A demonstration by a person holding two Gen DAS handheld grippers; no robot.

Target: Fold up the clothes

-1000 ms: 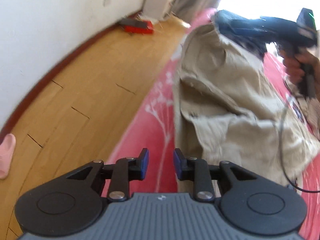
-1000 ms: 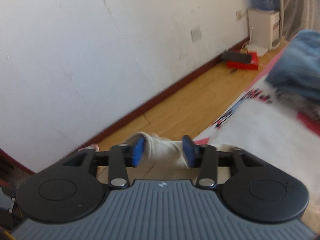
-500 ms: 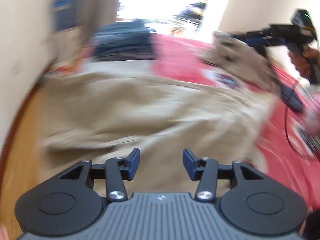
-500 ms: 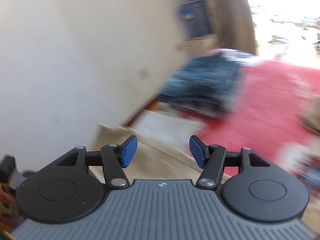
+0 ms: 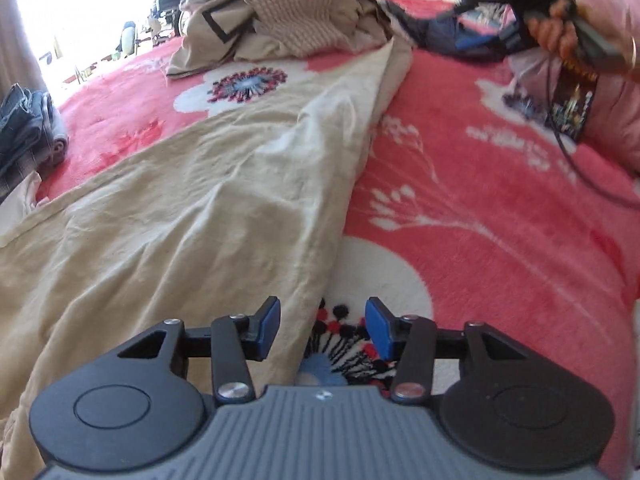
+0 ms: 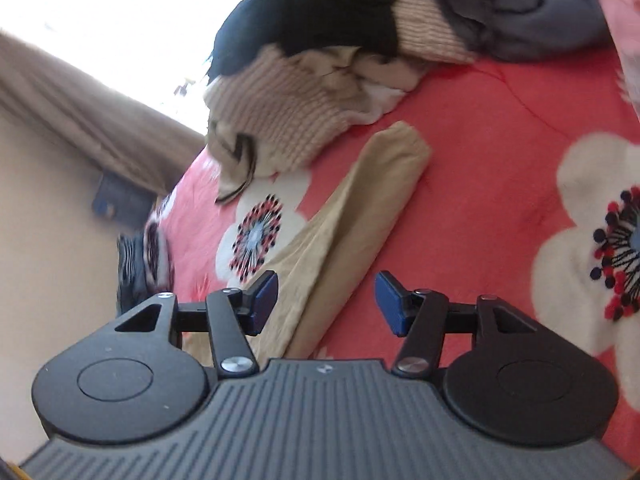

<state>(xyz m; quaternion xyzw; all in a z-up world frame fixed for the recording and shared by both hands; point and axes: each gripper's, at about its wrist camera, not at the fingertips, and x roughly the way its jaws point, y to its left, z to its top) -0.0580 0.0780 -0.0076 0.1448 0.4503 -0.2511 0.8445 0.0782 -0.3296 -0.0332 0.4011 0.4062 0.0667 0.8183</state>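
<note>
Spread long across the red flowered blanket (image 5: 500,220) of the bed: beige trousers (image 5: 180,220), wide end toward 7 o'clock in the left wrist view, narrow leg running up toward 1 o'clock and ending just short of the heap of unfolded clothes (image 5: 288,20). Wrinkled all over, one long edge doubled under, so any fold laid on top risks locking those creases in. Could also drag the leg tip into the heap, or pull the wide end off the bed edge at 8 o'clock, given loose cloth on a plush, grabby blanket. Stack of folded jeans (image 5: 24,136) at 9 o'clock, near enough to be knocked by a sweeping arm. Left tool (image 5: 323,328) low over the trousers' right hem at 6 o'clock, blue pads parted, nothing between them. Right tool (image 6: 326,300) likewise parted and empty, hovering above the leg (image 6: 360,216); seen from the left view at 1 o'clock, blurred, in a hand (image 5: 556,32). Trailing black cable (image 5: 576,160) at 3 o'clock, liable to snag fabric. Waistband cut off by the frame. Contents of the heap hard to separate.
</note>
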